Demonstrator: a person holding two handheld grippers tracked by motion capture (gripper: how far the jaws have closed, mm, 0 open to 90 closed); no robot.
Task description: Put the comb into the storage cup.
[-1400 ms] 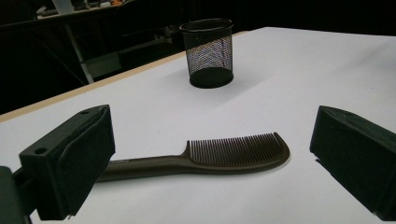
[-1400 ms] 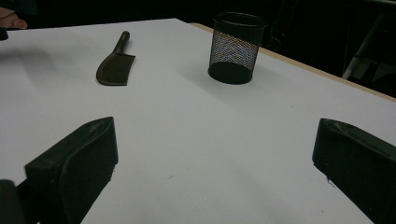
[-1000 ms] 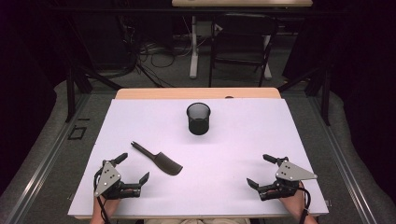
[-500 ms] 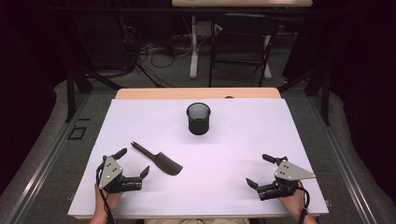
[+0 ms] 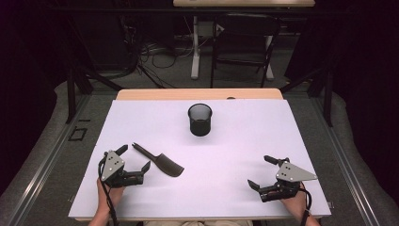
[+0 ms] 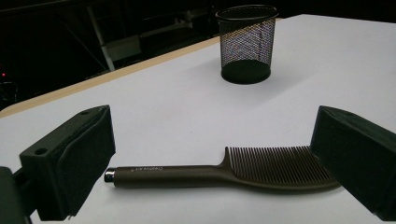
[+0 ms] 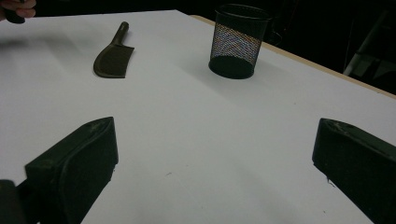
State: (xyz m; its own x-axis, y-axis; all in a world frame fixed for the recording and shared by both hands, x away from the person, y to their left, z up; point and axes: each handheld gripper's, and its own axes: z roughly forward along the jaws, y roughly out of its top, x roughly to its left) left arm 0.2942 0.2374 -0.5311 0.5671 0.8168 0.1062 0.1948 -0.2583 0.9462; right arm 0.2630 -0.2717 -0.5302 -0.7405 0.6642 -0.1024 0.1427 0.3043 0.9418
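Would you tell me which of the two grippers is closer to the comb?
The left gripper; the comb lies between its open jaws, while the right gripper sits far across the table.

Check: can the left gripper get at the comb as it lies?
Probably yes. The left gripper is open, the comb lies flat between its jaws, and nothing stands between them; the mesh cup is well beyond.

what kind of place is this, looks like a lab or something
Probably a lab or recording workspace rather than a home. A table covered in plain white holds just a comb and a mesh cup, dark curtains hang around it, and loose cables lie on the floor behind.
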